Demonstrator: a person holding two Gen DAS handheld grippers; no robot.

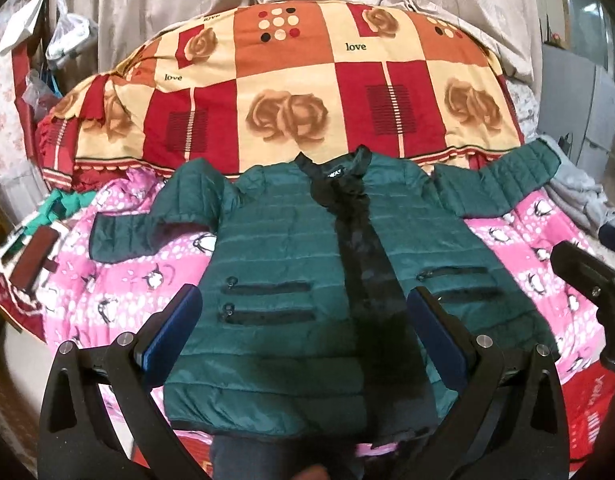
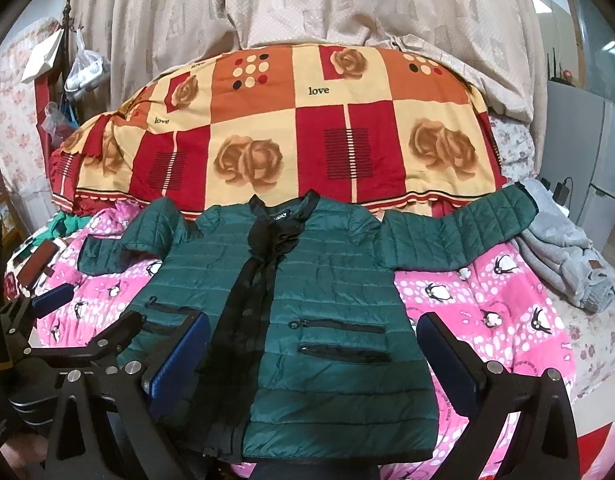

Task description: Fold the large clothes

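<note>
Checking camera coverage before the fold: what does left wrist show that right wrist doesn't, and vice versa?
Only left wrist: the right gripper's black body intruding at the right edge; its jaws are out of frame. Only right wrist: the left gripper seen from the side, open, plus the whole grey garment and a charger beyond it. Both: the green jacket spread flat, front up, sleeves out, on the pink penguin blanket, rose quilt behind. Nothing gripped.
</note>
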